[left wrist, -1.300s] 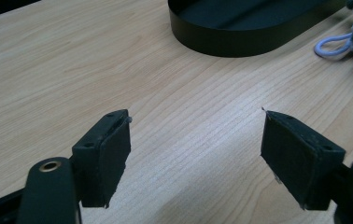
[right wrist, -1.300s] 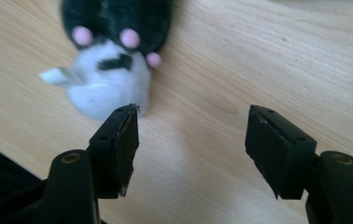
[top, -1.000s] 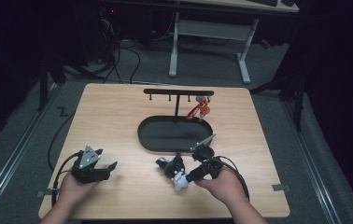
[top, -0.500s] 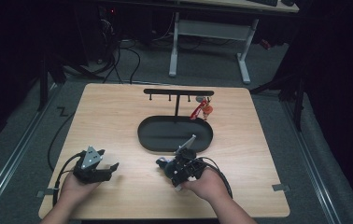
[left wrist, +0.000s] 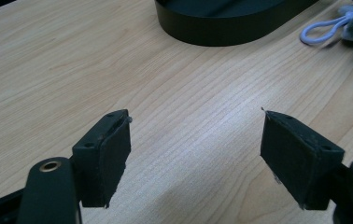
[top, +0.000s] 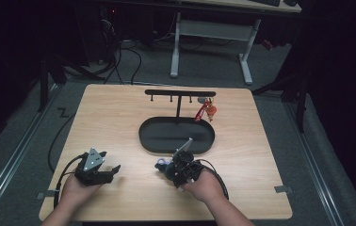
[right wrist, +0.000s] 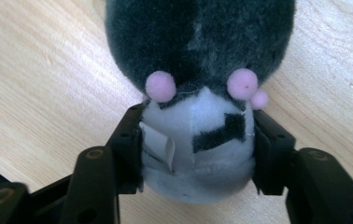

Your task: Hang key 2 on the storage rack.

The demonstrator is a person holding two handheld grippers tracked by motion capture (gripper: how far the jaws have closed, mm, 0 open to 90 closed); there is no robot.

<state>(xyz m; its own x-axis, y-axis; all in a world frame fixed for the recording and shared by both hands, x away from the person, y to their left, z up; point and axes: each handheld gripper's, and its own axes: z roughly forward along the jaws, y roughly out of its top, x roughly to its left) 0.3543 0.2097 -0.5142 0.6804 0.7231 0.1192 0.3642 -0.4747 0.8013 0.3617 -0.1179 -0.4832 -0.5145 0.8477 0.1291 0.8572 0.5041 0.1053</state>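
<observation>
High view: wooden table point(top: 119, 117) spans the centre of the frame. Black oval tray point(top: 162, 137) sits mid-frame, with a black T-shaped hook rack point(top: 180, 93) rising from it; a red keychain charm point(top: 205, 110) hangs at the rack's right end. Left gripper point(top: 112, 170), lower left, jaws spread wide over bare wood, grasping nothing. Right gripper point(top: 166, 170), lower centre, has just been closing; its pads now clamp the white end of a small grey-and-white plush toy point(right wrist: 198, 93) lying on the table just below the tray. The toy's white cord loop point(left wrist: 321, 31) rests on the wood.
</observation>
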